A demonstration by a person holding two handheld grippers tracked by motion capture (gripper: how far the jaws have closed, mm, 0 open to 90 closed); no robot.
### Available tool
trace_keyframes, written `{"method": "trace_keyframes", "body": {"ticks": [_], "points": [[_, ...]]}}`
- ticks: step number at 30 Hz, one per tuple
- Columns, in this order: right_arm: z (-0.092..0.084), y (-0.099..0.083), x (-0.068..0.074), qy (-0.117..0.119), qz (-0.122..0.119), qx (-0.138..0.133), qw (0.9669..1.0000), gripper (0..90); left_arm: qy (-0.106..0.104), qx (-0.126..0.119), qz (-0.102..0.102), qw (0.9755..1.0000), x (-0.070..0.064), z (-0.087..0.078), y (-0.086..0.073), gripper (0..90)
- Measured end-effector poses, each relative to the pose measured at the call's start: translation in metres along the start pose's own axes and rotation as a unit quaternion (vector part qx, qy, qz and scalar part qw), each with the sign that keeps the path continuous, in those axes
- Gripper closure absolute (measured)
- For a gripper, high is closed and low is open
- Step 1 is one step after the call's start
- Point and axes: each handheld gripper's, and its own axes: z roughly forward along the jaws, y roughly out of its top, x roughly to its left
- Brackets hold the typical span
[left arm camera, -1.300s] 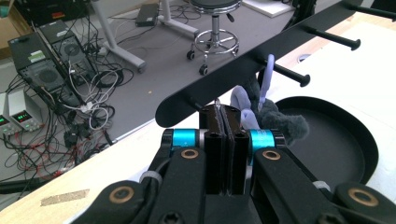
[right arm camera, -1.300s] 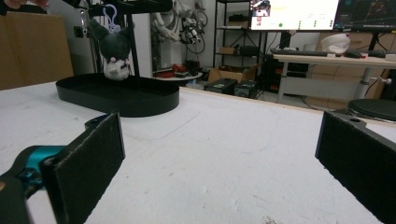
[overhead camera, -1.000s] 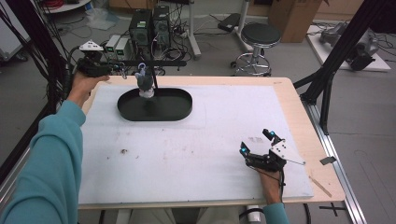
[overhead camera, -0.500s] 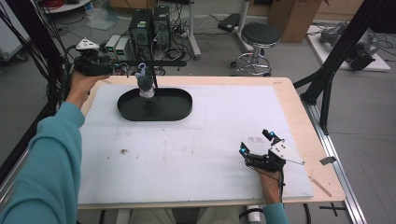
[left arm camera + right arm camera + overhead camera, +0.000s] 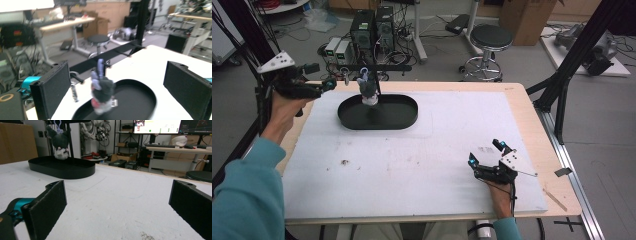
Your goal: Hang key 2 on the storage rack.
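In the high view we see the left gripper [image 5: 329,84] held up at the far left corner of the table [image 5: 522,107], just left of the black oval tray [image 5: 404,117]. Its jaws have just been opening, and in the left gripper view they stand wide apart with nothing pressed between the pads. The small plush toy [image 5: 368,90] is framed in the gap between them but lies farther off, clear of both.

The toy is dark grey with a pale face and purple ears (a keychain figure, by its looks). It hangs from a black stand [image 5: 377,67] whose crossbar runs above the far edge of the table, and it dangles over the left part of the tray. The left gripper view [image 5: 102,93] is blurred there, so we cannot tell whether the toy touches the tray floor or hangs just clear of it. In the right gripper view the toy [image 5: 60,145] appears to hang above the tray's rim [image 5: 62,167].

The right gripper [image 5: 486,156] rests low at the near right of the white mat [image 5: 412,165], well apart from tray and toy. Its jaws are spread wide and hold nothing; between them lies bare mat.
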Motion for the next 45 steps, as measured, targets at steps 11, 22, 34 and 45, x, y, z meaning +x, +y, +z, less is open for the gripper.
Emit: {"method": "trace_keyframes", "body": {"ticks": [11,22,34,45], "points": [[0.0,0.0,0.0,-0.001,0.004,0.001,1.0,0.6,-0.029,-0.022,0.044,0.9984,-0.082,-0.037,-0.082,1.7],[-0.001,0.0,0.002,-0.002,0.001,0.0,1.0,0.6,-0.011,-0.072,0.008,0.9973,-0.111,-0.05,-0.152,1.7],[-0.004,-0.002,0.001,0.001,0.006,-0.016,0.9998,0.6,-0.004,-0.097,-0.007,0.9953,-0.12,-0.053,-0.184,1.7],[-0.004,-0.002,0.002,0.001,-0.001,-0.017,0.9998,0.6,0.012,-0.113,-0.008,0.9935,-0.121,-0.055,-0.185,1.7]]}}
